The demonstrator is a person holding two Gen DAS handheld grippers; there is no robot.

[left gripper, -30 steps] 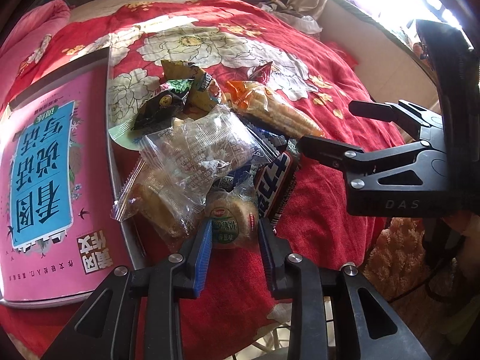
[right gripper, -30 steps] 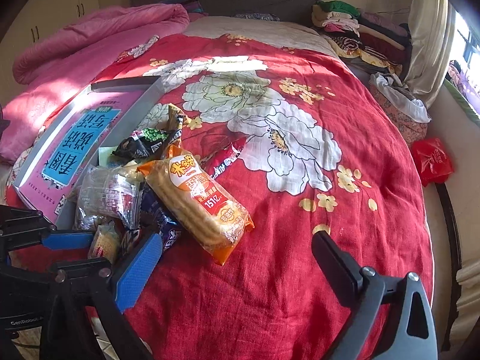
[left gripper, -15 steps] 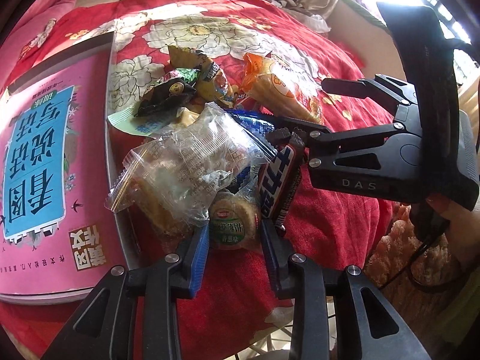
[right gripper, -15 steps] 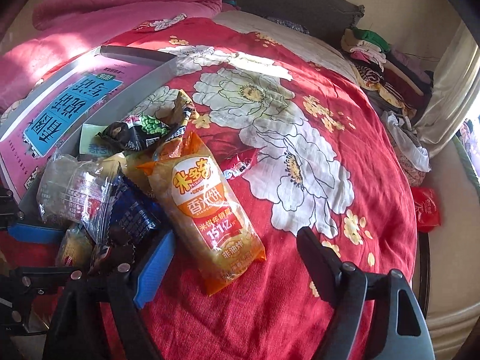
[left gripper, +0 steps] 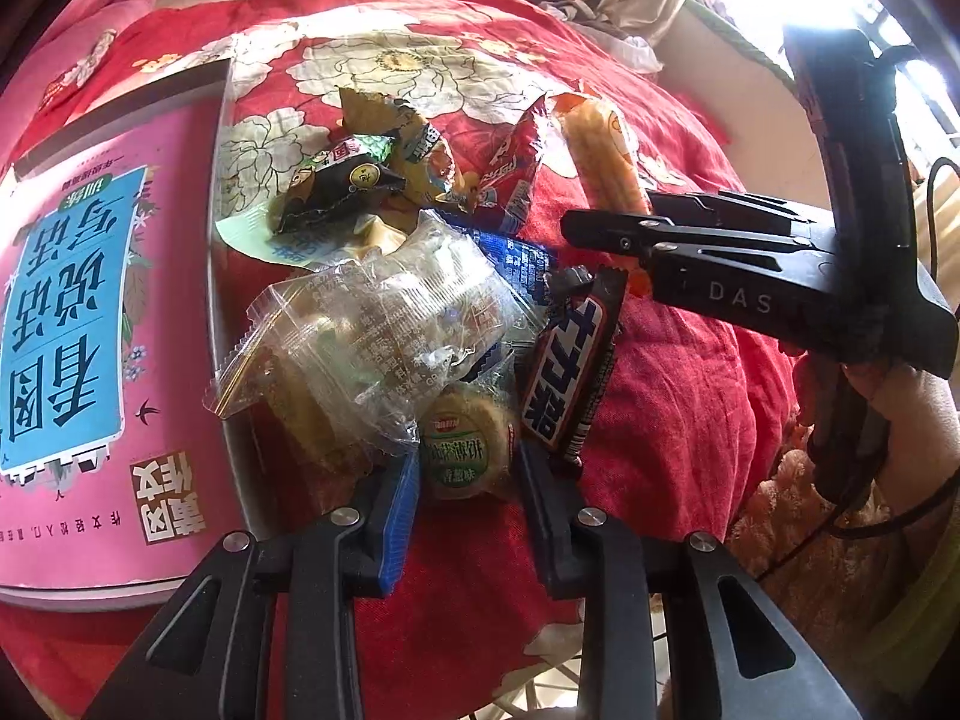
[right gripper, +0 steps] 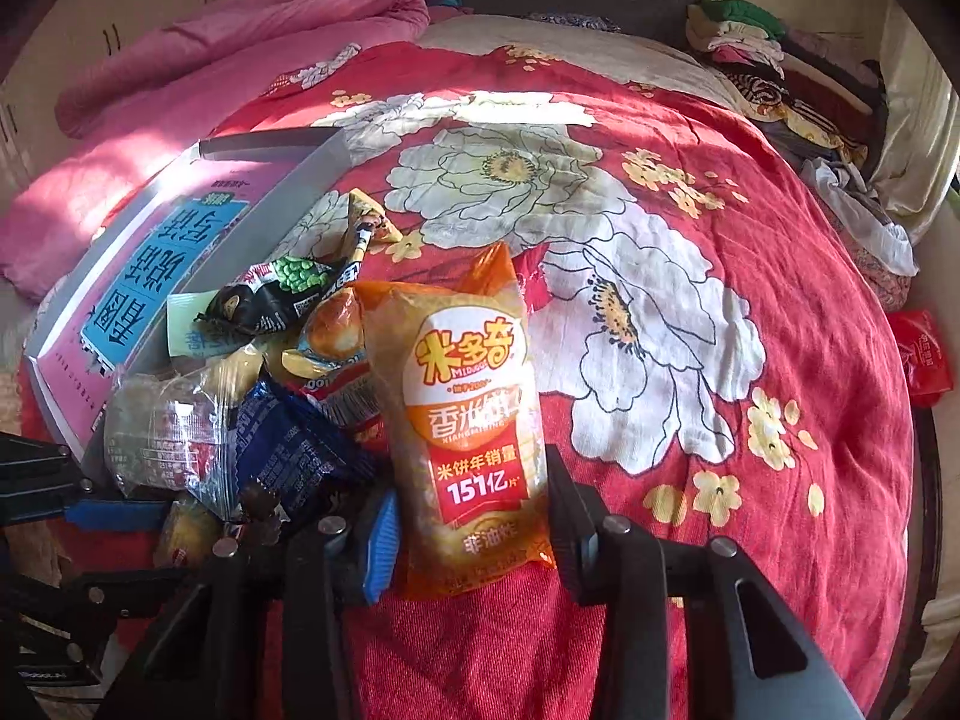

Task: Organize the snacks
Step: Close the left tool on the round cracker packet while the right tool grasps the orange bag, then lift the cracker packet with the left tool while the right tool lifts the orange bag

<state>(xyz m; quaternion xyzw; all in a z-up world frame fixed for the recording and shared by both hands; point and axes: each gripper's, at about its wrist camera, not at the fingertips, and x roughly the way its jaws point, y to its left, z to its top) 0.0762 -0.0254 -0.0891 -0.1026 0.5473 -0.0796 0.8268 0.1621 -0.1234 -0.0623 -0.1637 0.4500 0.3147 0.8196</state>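
We see a heap of snacks on a red floral bedspread [right gripper: 690, 276], just beside a pink book [left gripper: 90, 324] that lies in a grey tray [right gripper: 282, 204] at nine o'clock of the pile. Our left gripper [left gripper: 468, 498] has its jaws apart on either side of a small round biscuit pack with a green label [left gripper: 462, 450], at the six o'clock edge of the heap; the blue pad [left gripper: 399, 516] sits close by the pack's left side, and we cannot tell whether either finger touches it. A clear crinkled bag of pastries [left gripper: 372, 348] lies at eleven o'clock of that pack, and a brown chocolate bar [left gripper: 570, 372] stands tilted at one o'clock, touching it. Further up the pile are a black nut packet [left gripper: 342, 186] and a dark blue wrapper [right gripper: 288, 444].

Our right gripper [right gripper: 474, 516] is spread around the bottom of an orange rice cracker bag [right gripper: 474, 420], which lies lengthwise toward twelve o'clock in the right wrist view. Its fingers flank the bag closely, and we cannot tell if they press it. In the left wrist view this gripper reaches in from three o'clock, over the bag's end
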